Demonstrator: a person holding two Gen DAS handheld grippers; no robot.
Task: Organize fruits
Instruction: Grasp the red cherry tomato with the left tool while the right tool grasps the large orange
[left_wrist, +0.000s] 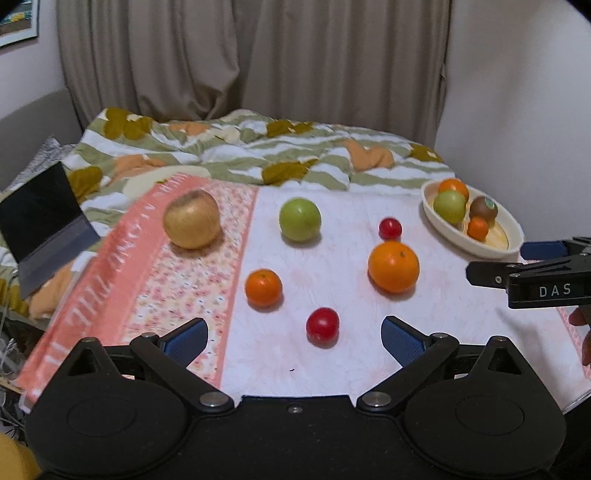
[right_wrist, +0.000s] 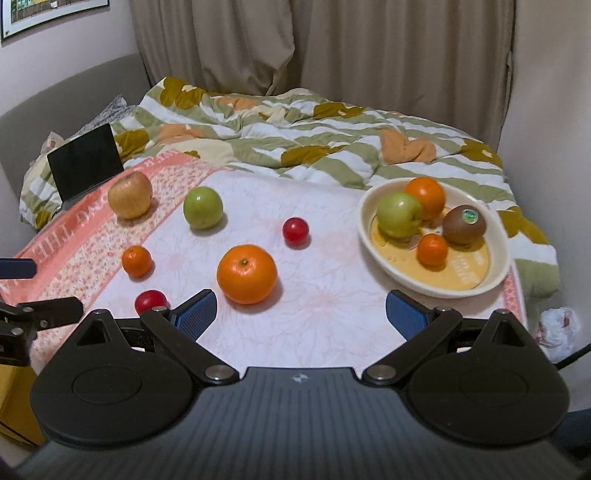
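Left wrist view had the whole setup: a bed with a leafy quilt (left_wrist: 258, 147) behind, and a bench under a pink-and-white cloth (left_wrist: 332, 354) with loose fruit spread over it. Off on the right side sat a cream oval bowl (right_wrist: 369, 236), and it held four pieces: one green apple (right_wrist: 399, 215), one orange (right_wrist: 426, 197), one kiwi with a sticker (right_wrist: 463, 225) and one little mandarin (right_wrist: 432, 250), all bunched together.

Six pieces were loose on the cloth. Biggest was a yellowish apple (left_wrist: 192, 219) on the floral stripe at the far left, then a green apple (left_wrist: 300, 219) near the middle, then a big orange (left_wrist: 393, 266) sitting between the middle and the bowl. After that, a small mandarin (left_wrist: 263, 288), and two small shiny red fruits: one near (left_wrist: 322, 326), one far (left_wrist: 390, 228).

The left gripper (left_wrist: 294, 341) had its jaws spread wide with nothing in them, and the near red fruit lay just ahead, pretty much in line with the gap. The right gripper (right_wrist: 301, 314) was the same deal, jaws wide and empty, with the big orange just ahead of its left finger and the bowl just ahead of its right one.

A dark tablet (right_wrist: 85, 162) was propped up by the bench's far left corner.
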